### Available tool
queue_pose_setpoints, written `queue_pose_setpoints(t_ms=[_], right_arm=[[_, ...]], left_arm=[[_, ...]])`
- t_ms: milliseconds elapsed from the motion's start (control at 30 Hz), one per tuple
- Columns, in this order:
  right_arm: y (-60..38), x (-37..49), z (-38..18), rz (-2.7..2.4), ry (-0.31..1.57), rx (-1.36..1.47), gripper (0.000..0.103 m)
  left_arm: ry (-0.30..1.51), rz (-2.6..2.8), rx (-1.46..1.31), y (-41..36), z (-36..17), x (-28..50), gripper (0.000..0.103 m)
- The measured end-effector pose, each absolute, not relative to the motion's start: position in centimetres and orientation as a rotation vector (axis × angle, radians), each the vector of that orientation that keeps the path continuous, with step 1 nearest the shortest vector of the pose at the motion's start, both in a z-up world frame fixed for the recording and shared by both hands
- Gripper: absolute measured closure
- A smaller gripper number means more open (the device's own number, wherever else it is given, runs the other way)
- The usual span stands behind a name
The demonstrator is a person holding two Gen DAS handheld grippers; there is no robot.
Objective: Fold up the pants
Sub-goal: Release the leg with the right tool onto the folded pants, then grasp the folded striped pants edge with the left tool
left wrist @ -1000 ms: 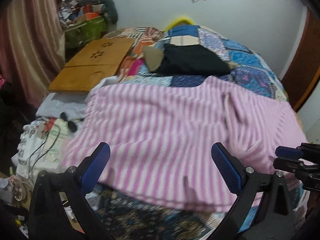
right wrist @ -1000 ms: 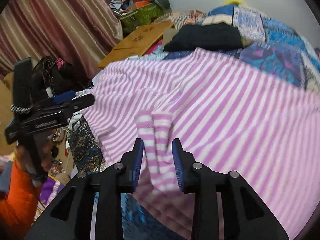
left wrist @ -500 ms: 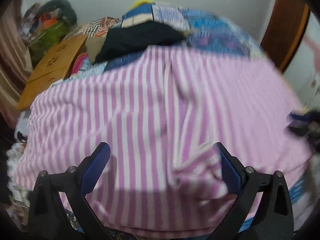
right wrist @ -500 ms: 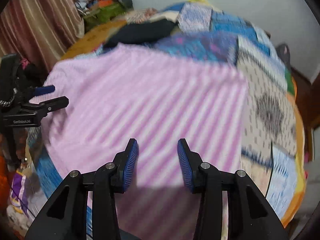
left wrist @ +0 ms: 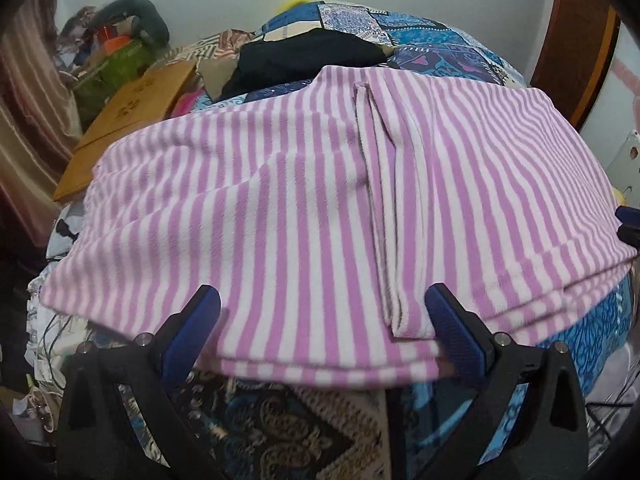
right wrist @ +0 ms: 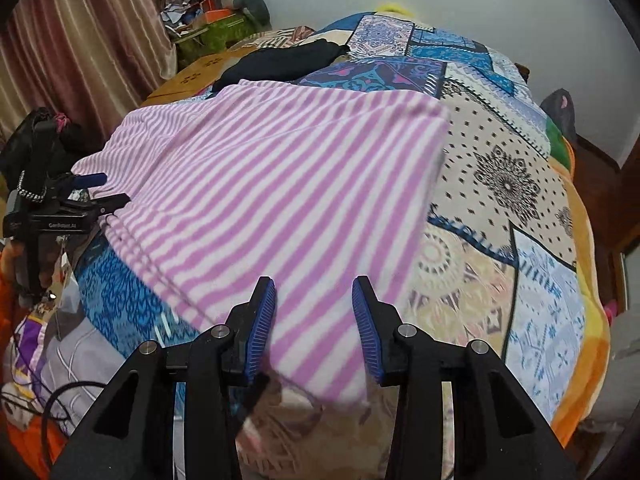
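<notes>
The pink-and-white striped pants [left wrist: 312, 200] lie spread flat over the patchwork bedspread [left wrist: 432, 44], with a fold ridge running front to back. My left gripper [left wrist: 324, 336] is open wide, its blue pads at the pants' near hem, holding nothing. In the right wrist view the pants [right wrist: 280, 184] lie diagonally, one corner between my right gripper's [right wrist: 314, 320] blue pads; its jaws stand apart and are not pinching the cloth. The left gripper [right wrist: 72, 204] shows at the left edge there.
A black garment [left wrist: 312, 56] lies on the bed beyond the pants. A wooden lap desk [left wrist: 132, 108] and piled clutter [left wrist: 116, 52] sit at the left by a striped curtain [right wrist: 88, 40]. Cables and cloths [left wrist: 48, 340] lie below the bed's left edge. A wooden door [left wrist: 576, 40] stands at the right.
The right gripper let go of the bunched fabric and opened. Both grippers shifted rightward along the bed; the pants now lie smoother and flatter.
</notes>
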State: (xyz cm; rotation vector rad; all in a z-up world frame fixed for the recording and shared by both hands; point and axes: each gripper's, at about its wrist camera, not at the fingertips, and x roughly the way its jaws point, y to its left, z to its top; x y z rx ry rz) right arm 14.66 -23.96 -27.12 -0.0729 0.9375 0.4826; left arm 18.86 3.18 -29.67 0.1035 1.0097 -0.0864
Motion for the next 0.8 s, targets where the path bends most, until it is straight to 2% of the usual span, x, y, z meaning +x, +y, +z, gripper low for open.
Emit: queue_pose_setpoints(t_ms=[200,533,800], right_arm=[[-25.1,14.2,-26.2,0.446,0.945,-0.065,0.065],[-22.0,15.6,-22.5,0.476,0.834,-0.068,0.064],[-15.4,17.8,-23.1,0.559,0.823,-0.076,0.063]], left_arm=[[1.041,0.093,0.157,6.7,-29.4,17.3,0.000],[0.960,0.202,-0.144,16.2,-26.5,14.8,0.000],[1.013,0.142,-0.370,19.1,-29.2,16.0,0.000]])
